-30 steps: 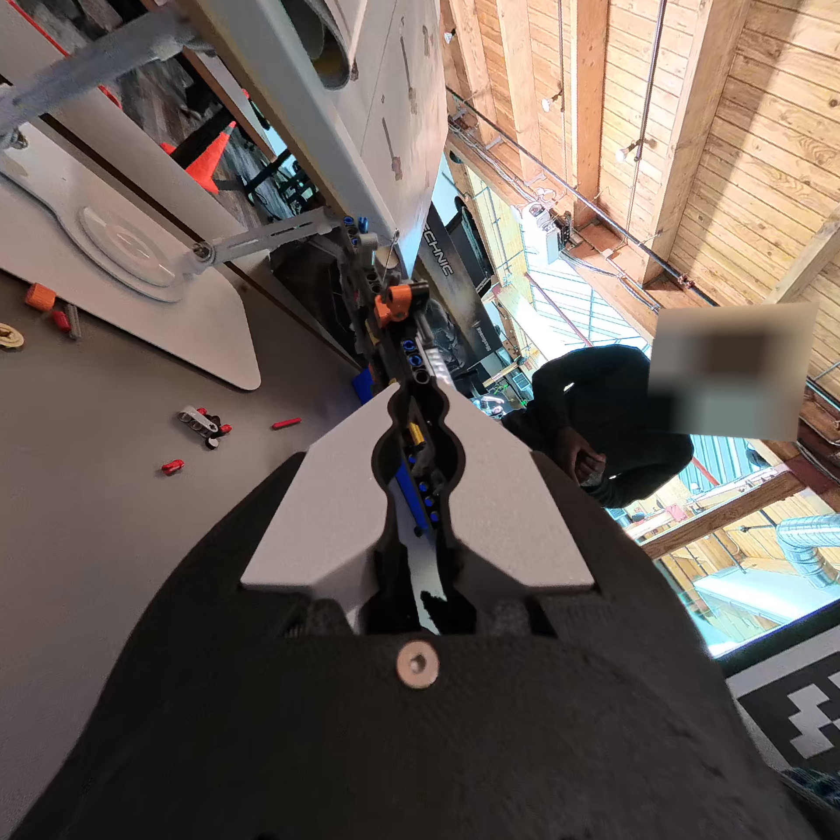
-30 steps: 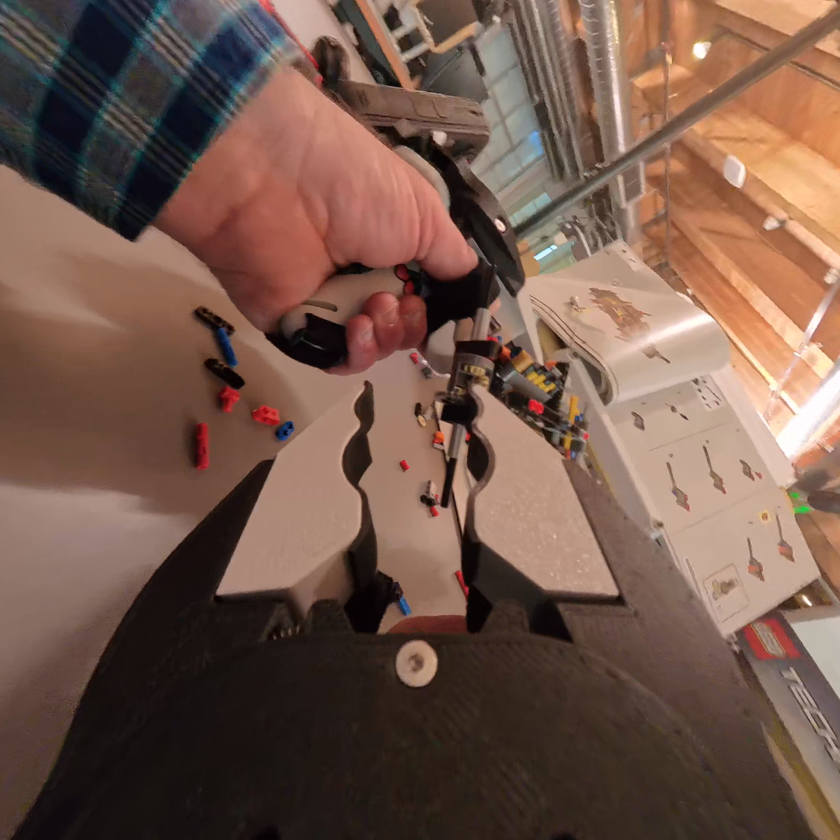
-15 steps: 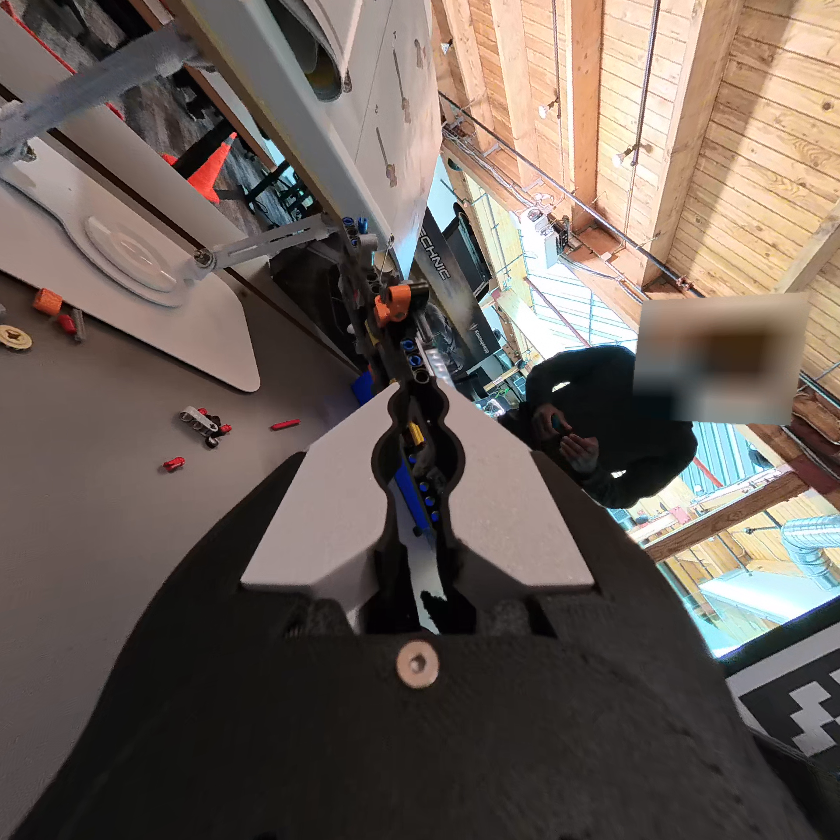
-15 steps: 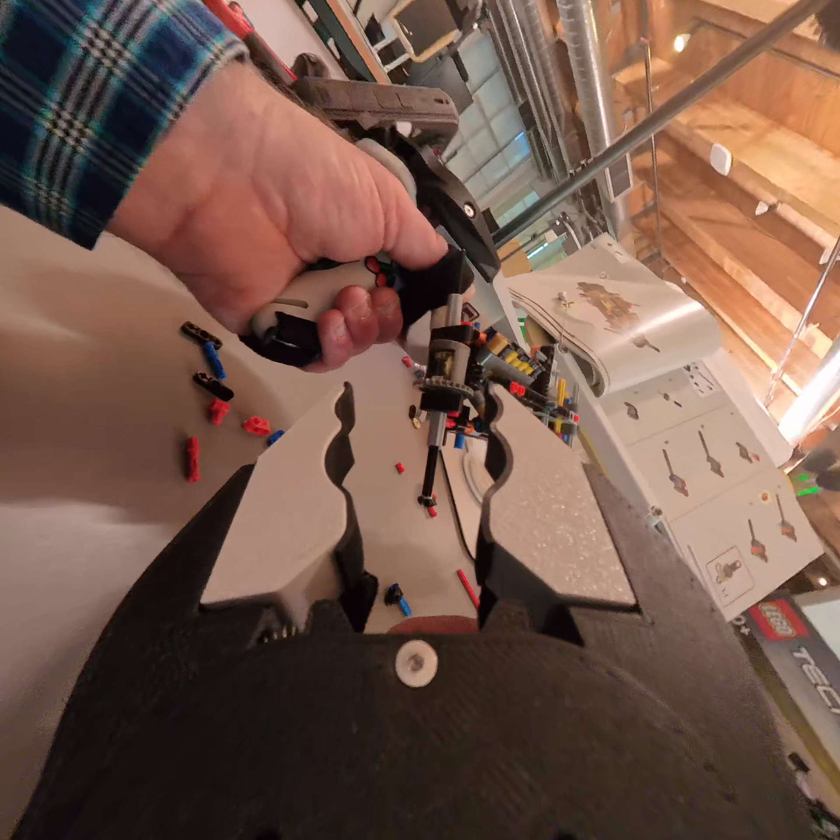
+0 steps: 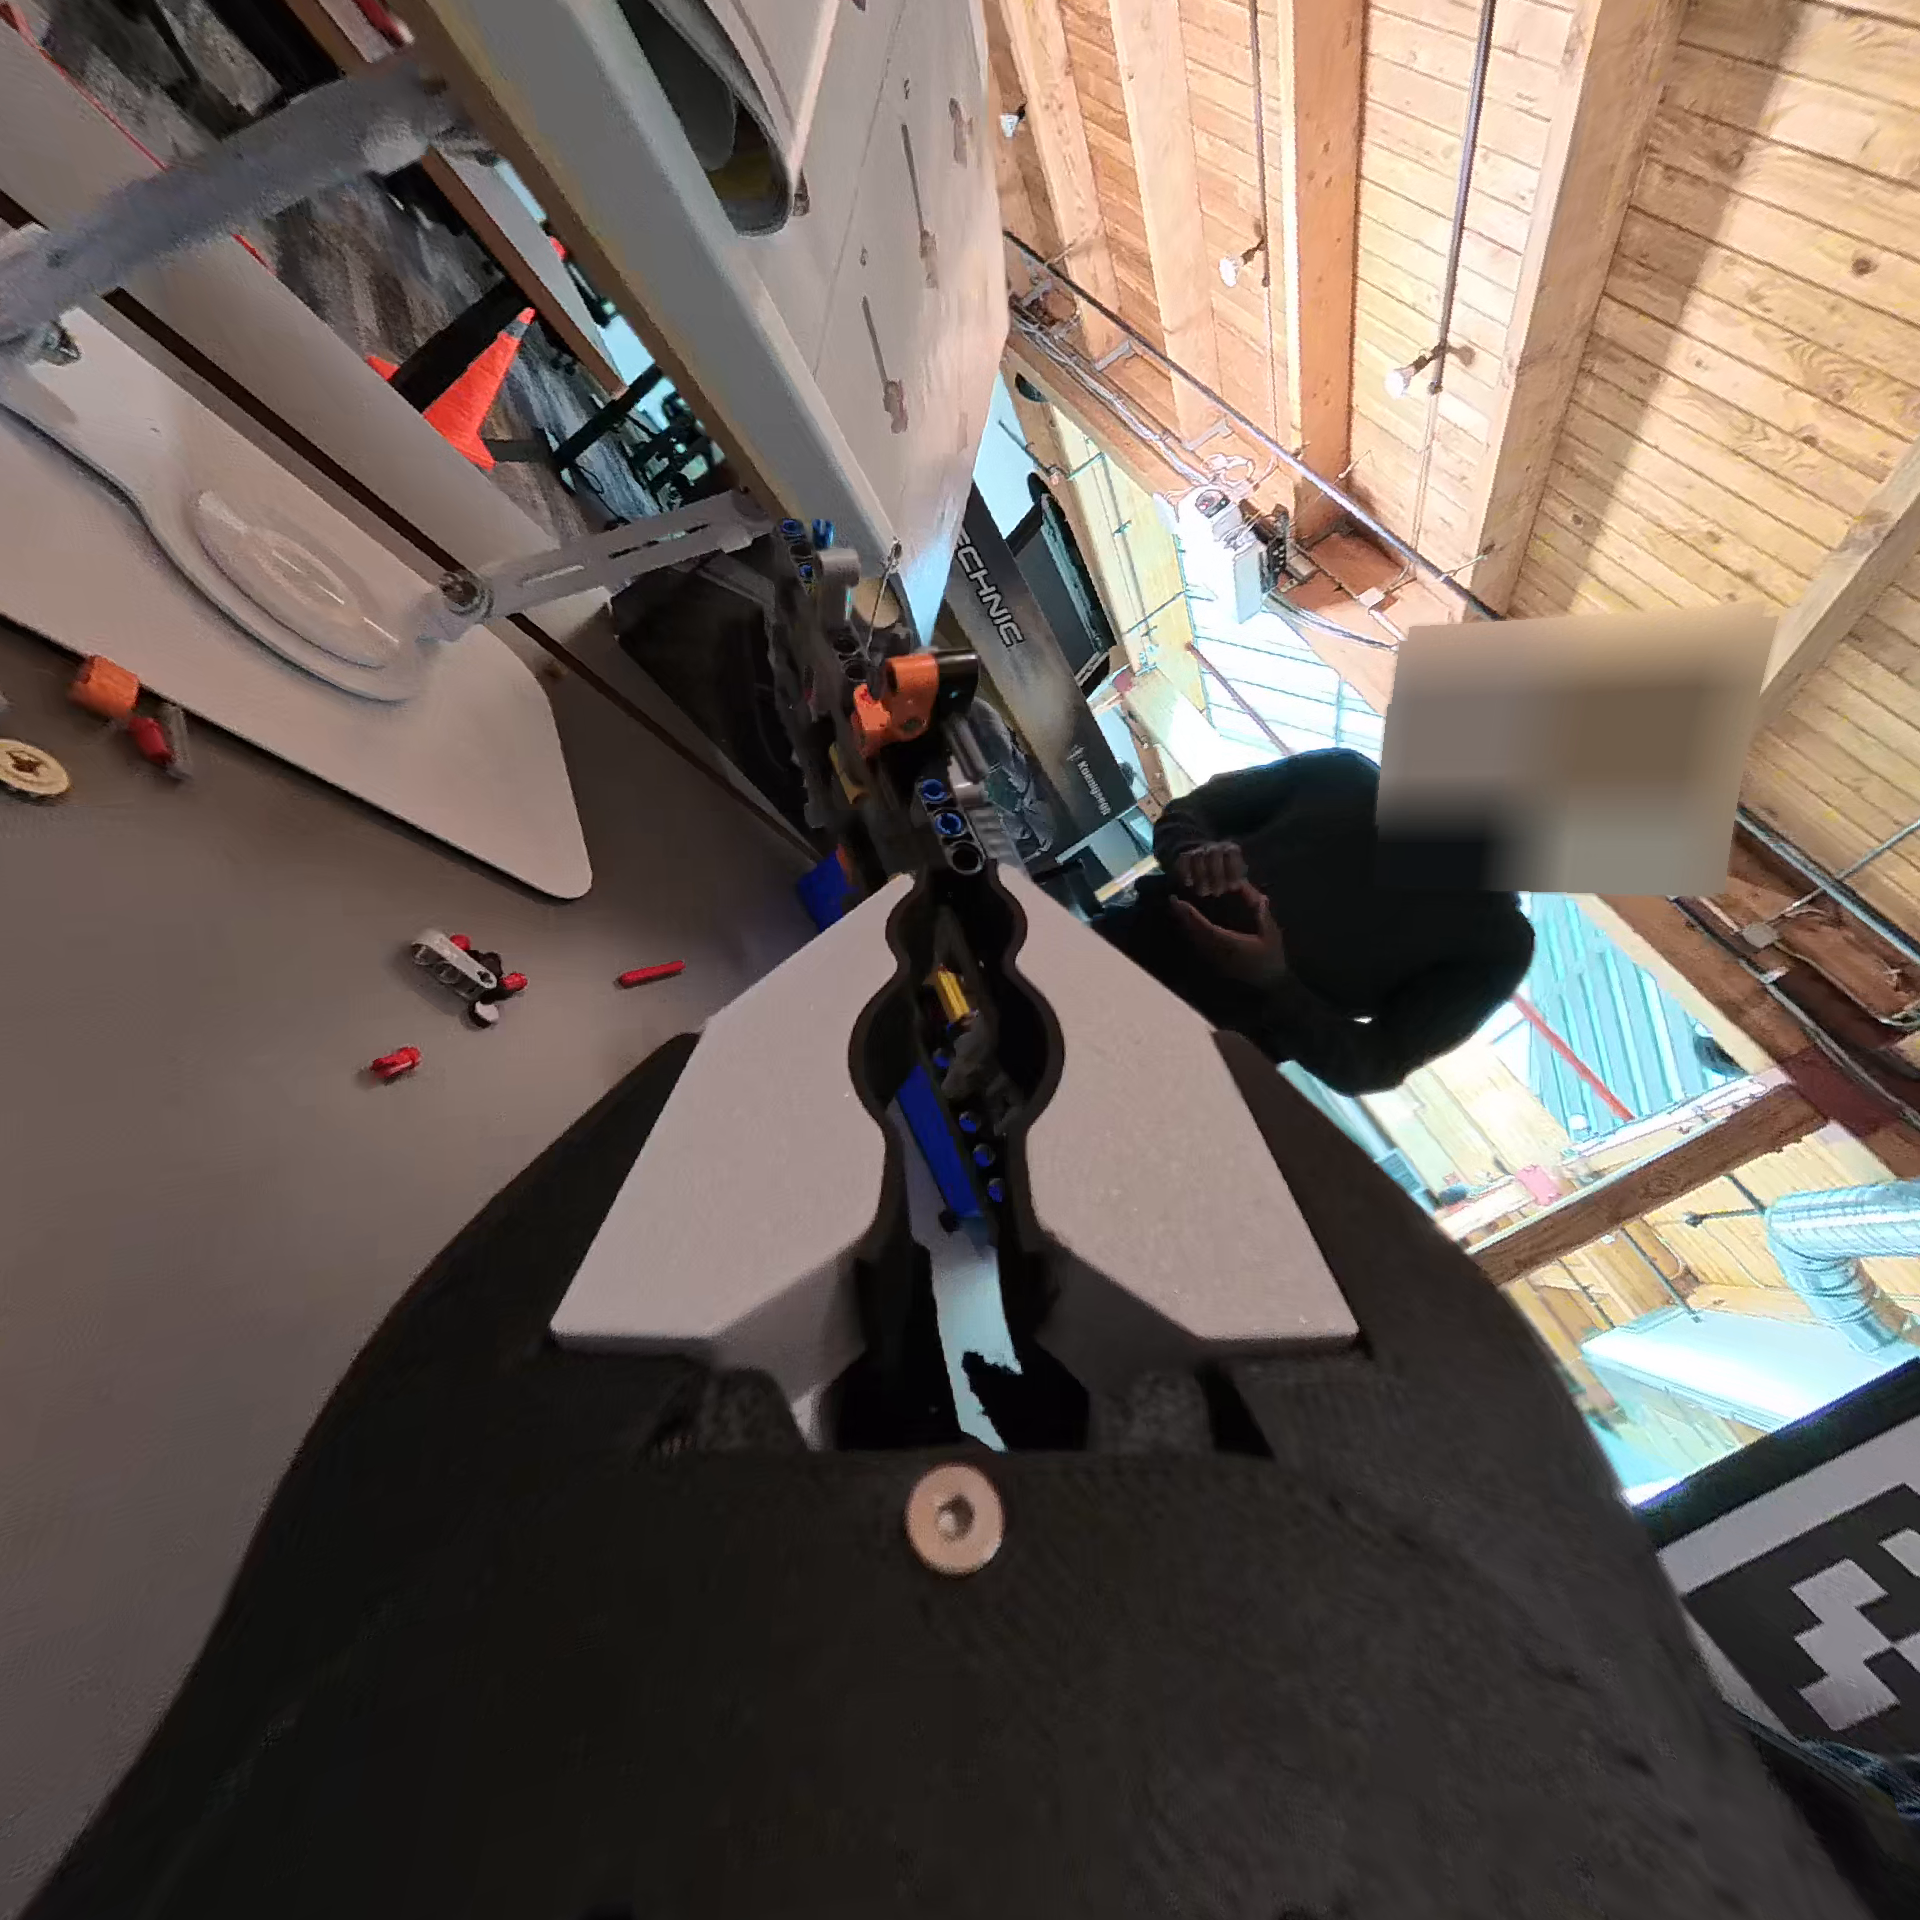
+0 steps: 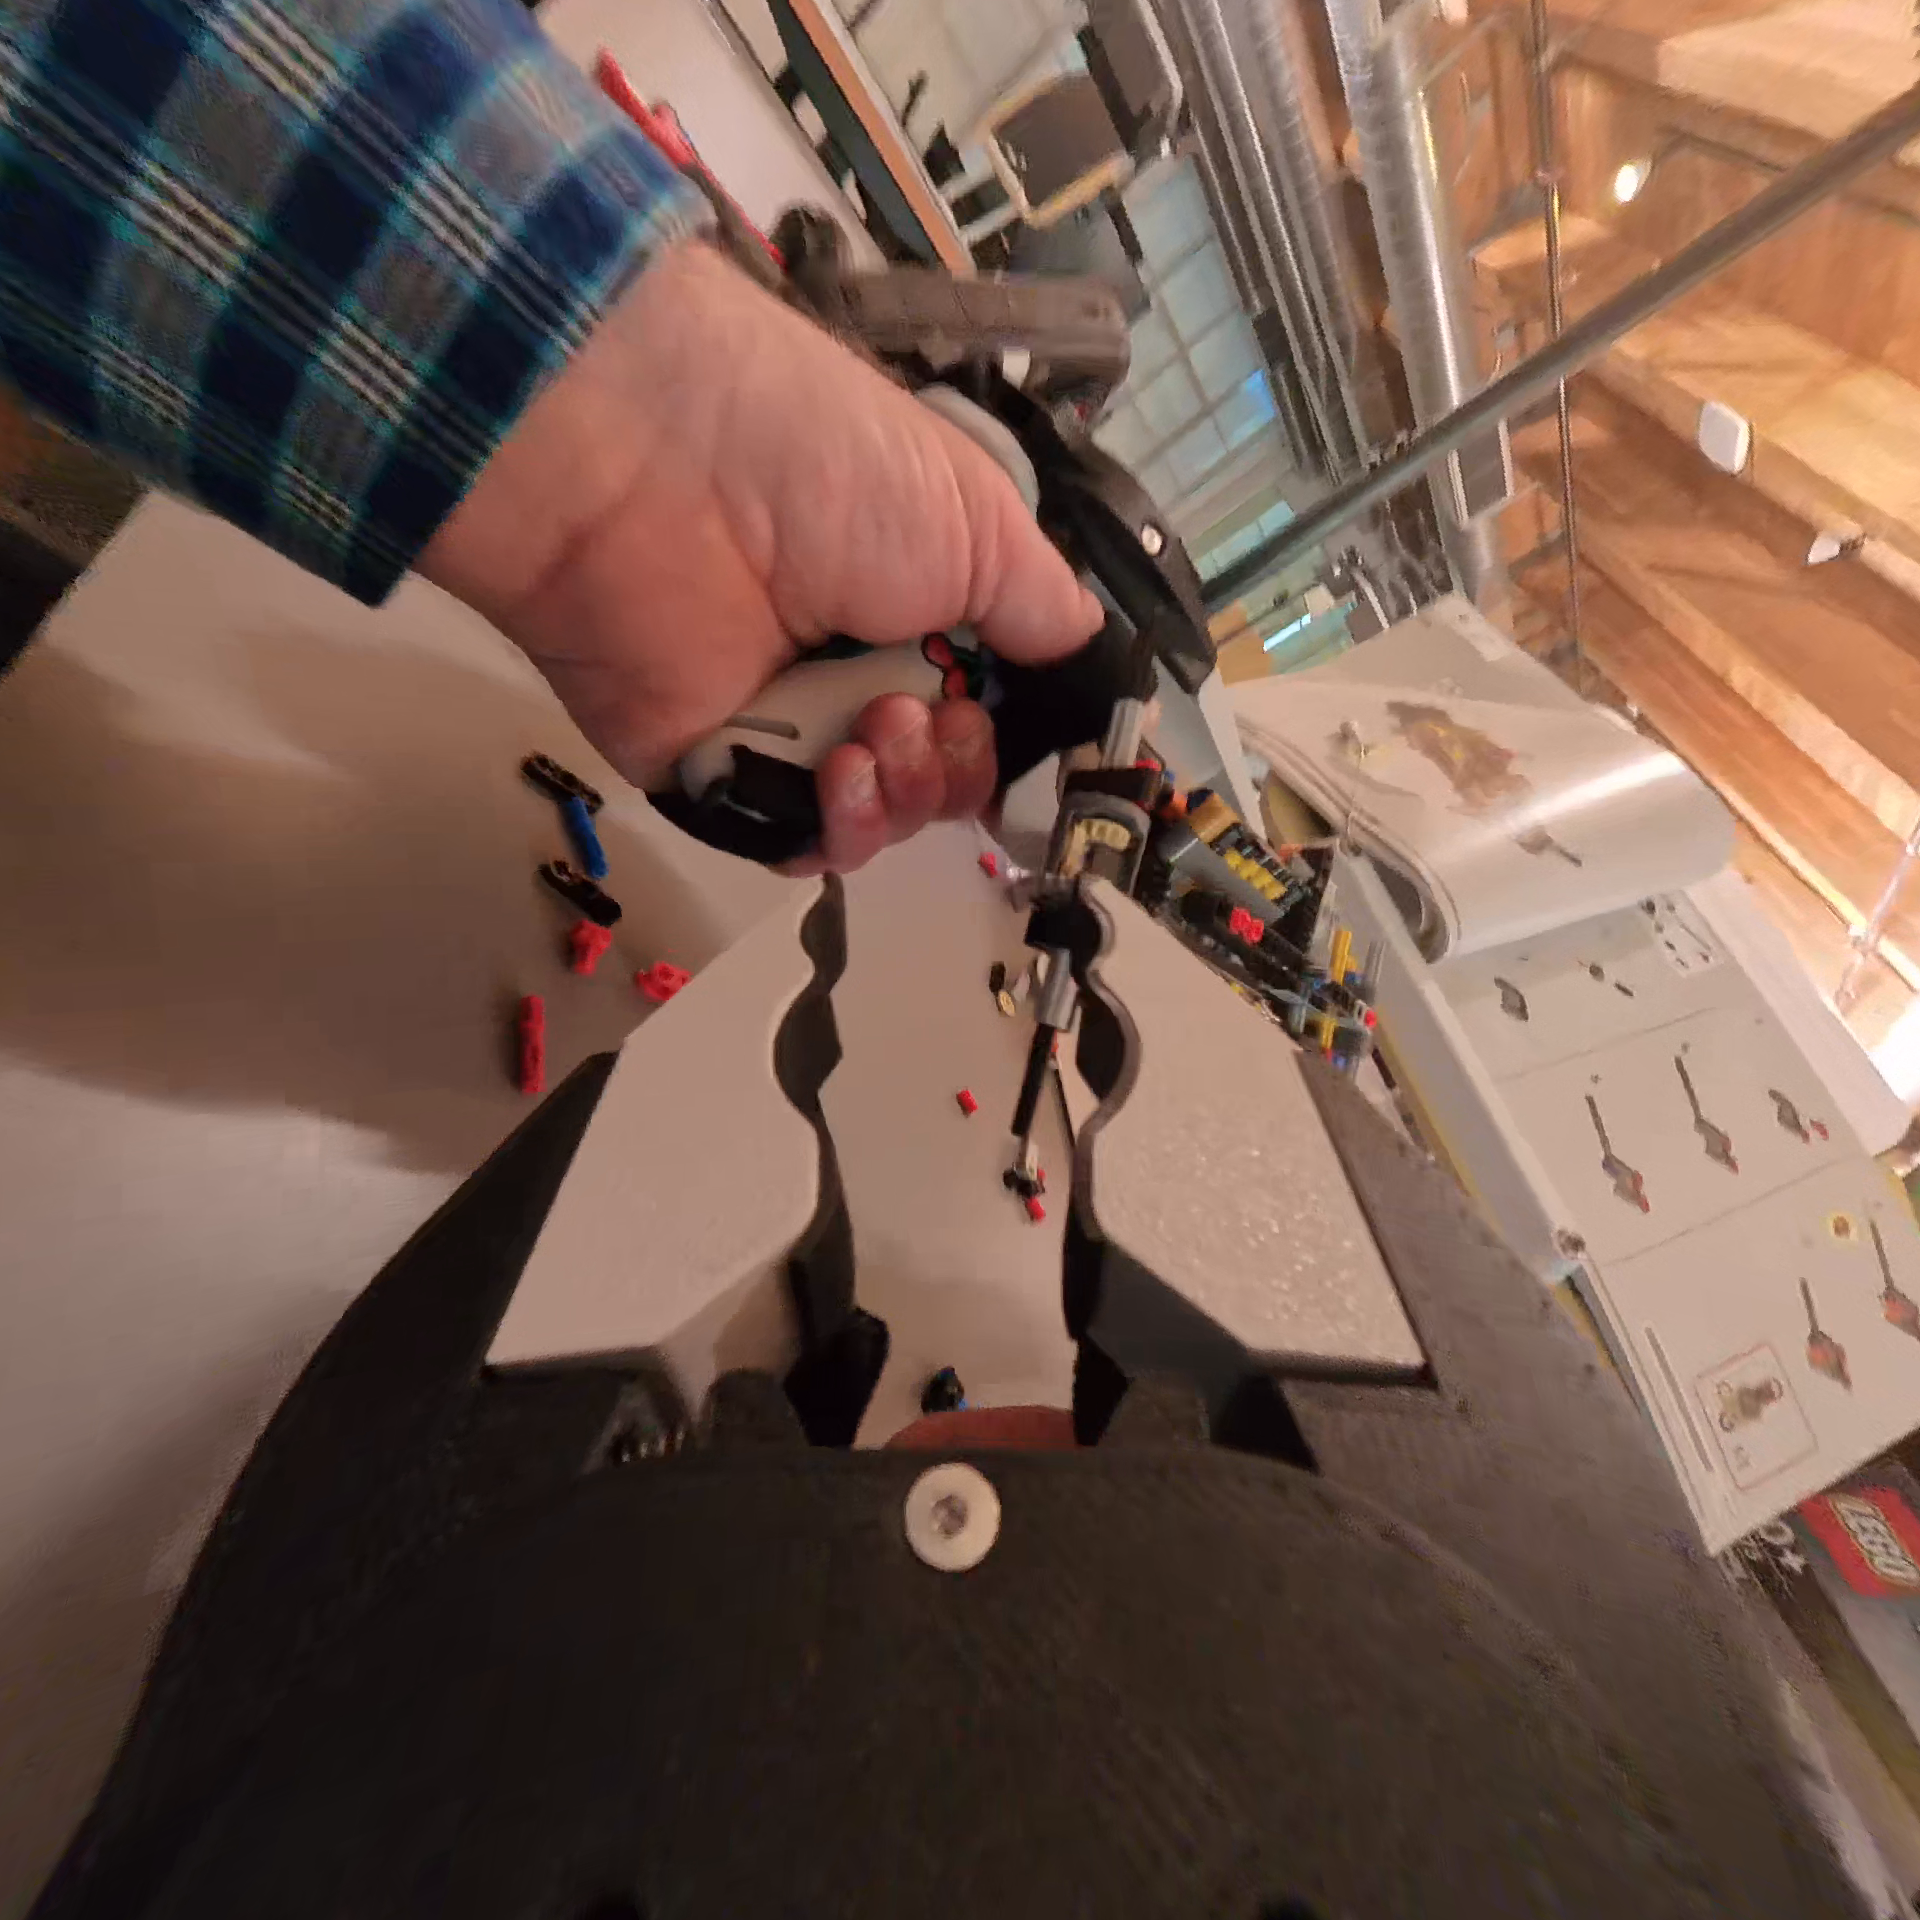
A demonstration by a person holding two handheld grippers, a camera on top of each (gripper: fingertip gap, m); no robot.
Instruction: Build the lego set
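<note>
Grey table (image 5: 208, 1195): left tongs (image 5: 951, 904) pinch lego model (image 5: 894, 727); right tongs (image 6: 951, 904) spread.

Lego model (image 6: 1226, 914) and hand (image 6: 769, 582) block right tongs' (image 6: 956, 904) front.

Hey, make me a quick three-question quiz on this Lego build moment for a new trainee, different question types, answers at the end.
1. True or false: the left hand-held gripper is shut on the lego assembly.
2. Multiple choice: the right hand-held gripper is A) shut on a red pin, B) open, with a dark axle of the assembly near its right finger, C) shut on the instruction booklet.
3. Fill in: the loose parts on the table near the person's hand are black, blue and ____.

Key: 1 true; 2 B; 3 red.
</note>
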